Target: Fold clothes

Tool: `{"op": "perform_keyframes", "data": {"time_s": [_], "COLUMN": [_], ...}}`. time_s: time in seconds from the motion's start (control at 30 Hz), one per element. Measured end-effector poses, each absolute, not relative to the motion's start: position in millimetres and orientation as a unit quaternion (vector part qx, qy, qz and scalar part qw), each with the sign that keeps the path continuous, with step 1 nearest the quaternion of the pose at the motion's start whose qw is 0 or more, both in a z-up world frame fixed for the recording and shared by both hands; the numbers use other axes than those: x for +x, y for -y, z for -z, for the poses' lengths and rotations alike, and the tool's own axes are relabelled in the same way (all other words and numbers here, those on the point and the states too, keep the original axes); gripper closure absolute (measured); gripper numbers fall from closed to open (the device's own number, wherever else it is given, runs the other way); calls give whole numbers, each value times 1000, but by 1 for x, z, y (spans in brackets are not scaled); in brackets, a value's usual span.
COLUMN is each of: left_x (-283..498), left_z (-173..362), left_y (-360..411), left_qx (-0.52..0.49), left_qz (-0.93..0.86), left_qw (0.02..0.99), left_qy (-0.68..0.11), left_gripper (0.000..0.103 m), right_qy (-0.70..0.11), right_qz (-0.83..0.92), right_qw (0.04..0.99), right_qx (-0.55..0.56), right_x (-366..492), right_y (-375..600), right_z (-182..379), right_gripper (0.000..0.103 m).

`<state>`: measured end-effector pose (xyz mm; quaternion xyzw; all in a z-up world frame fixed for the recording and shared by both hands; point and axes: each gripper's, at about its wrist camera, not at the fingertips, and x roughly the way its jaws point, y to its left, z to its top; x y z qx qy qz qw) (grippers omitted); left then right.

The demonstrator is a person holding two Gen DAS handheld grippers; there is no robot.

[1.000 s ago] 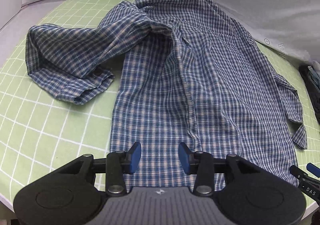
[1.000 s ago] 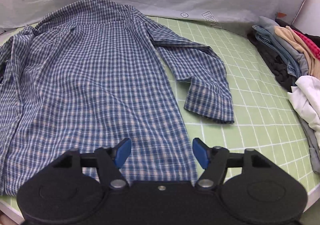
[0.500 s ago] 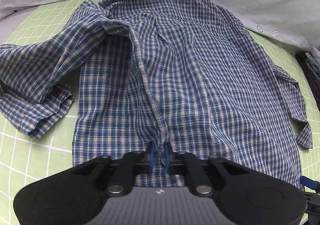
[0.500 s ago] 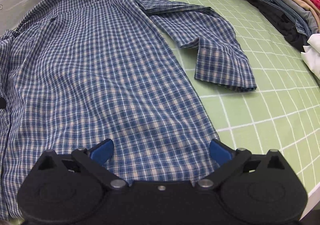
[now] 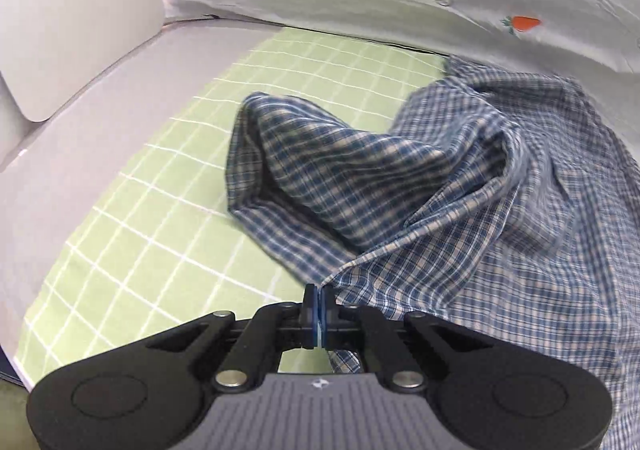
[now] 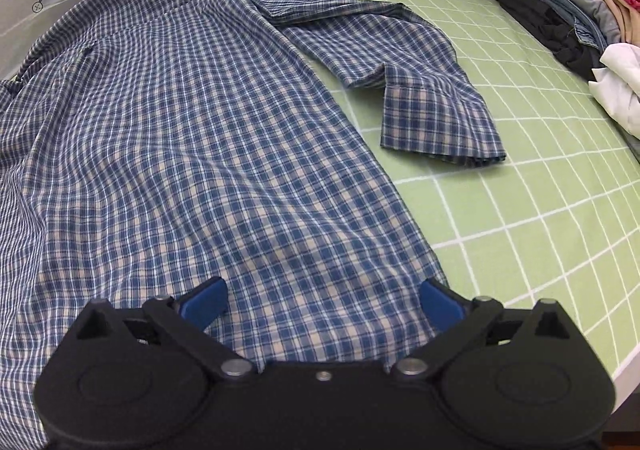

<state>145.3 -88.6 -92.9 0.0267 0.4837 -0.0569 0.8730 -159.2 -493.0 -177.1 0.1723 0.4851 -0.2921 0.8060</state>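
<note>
A green gridded mat (image 6: 520,209) carries the blue plaid shirt (image 6: 180,129), spread out with one sleeve (image 6: 420,89) lying to its right. A pile of clothes (image 6: 568,1) sits far right. The left gripper (image 5: 319,312) pinches the shirt's edge, fingers closed on it; the right gripper (image 6: 322,302) hovers over the near hem, fingers wide apart.

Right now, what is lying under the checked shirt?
The checked shirt lies on a green grid mat, visible around its edges and beside the sleeve. The left tongs pinch its hem. Anything beneath the fabric's middle is covered.
</note>
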Motion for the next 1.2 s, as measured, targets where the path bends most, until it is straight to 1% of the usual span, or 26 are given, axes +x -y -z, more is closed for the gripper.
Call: {"op": "perform_keyframes", "data": {"time_s": [0.13,0.2,0.23,0.27,0.3,0.37,0.43,0.63,0.77,0.93,1.1,1.2], "left_x": [145,139,133,126,117,99,83,45,38,38,48,54], "left_z": [87,82,79,76,73,73,76,104,129,131,129,130], "left_y": [66,59,62,66,76,103,131,208,224,198,149,114], "left_qx": [-7,-29,-38,-43,-38,-17,2,71,102,89,96,95], "left_qz": [26,30,41,52,64,94,128,225,229,177,64,-6], "left_qw": [871,869,866,863,861,857,853,831,807,813,828,834], "left_qy": [-490,-493,-497,-501,-504,-506,-505,-503,-534,-547,-549,-544], "left_gripper": [101,90,79,72,69,54,47,46,46,46,46,39], "right_qy": [-489,-491,-492,-494,-495,-495,-494,-491,-489,-486,-484,-483], "right_qz": [293,294,295,296,297,299,299,297,296,294,292,294], "right_qw": [805,805,805,804,804,802,802,803,804,805,805,804], "right_qx": [163,155,152,148,144,146,149,158,164,171,178,182], "right_x": [-162,-165,-167,-168,-169,-172,-173,-177,-179,-182,-185,-186], "right_y": [491,490,489,489,488,491,493,498,501,504,508,511], "right_z": [175,174,173,172,172,172,172,174,174,176,177,176], "right_gripper": [0,0,0,0,0,0,0,0,0,0,0,0]}}
